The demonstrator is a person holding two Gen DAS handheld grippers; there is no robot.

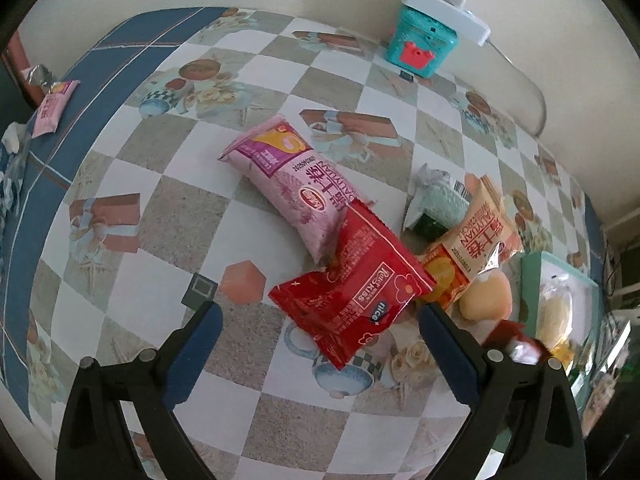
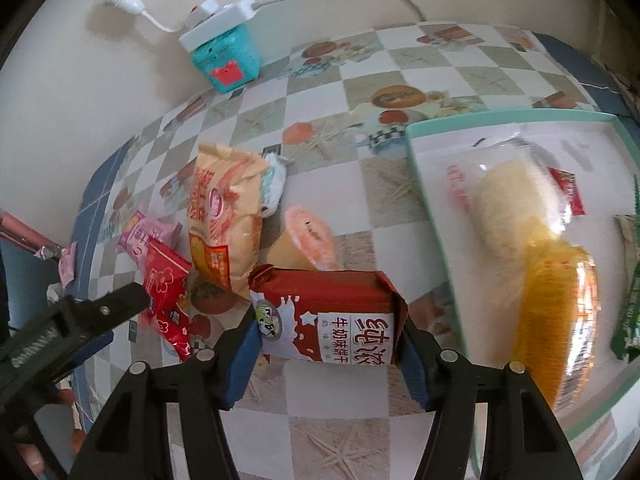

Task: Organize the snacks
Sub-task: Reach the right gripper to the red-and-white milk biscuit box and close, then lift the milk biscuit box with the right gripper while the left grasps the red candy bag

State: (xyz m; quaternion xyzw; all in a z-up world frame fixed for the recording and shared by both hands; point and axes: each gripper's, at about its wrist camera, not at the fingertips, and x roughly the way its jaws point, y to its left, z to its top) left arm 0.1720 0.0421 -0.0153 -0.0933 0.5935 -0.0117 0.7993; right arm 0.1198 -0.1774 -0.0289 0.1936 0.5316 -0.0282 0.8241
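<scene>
Apparently mid-sort, the right tongs point(image 2: 326, 344) are clenched on a red biscuit packet point(image 2: 332, 320) just beside the tray point(image 2: 424, 184) at the worktop's point(image 1: 248, 412) right edge, so carrying it over the rim comes next, while the left tongs point(image 1: 320, 322) gape, released, over a red snack bag point(image 1: 352, 296).

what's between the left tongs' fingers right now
Only the near corner of the red packet, lying on the tablecloth, untouched by the open left tongs. The left wrist view shows it.

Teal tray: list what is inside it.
Inside the teal tray: a clear-wrapped pale pastry, a yellow packet, a red sachet, a green packet. Anything beneath them is hidden.
</scene>
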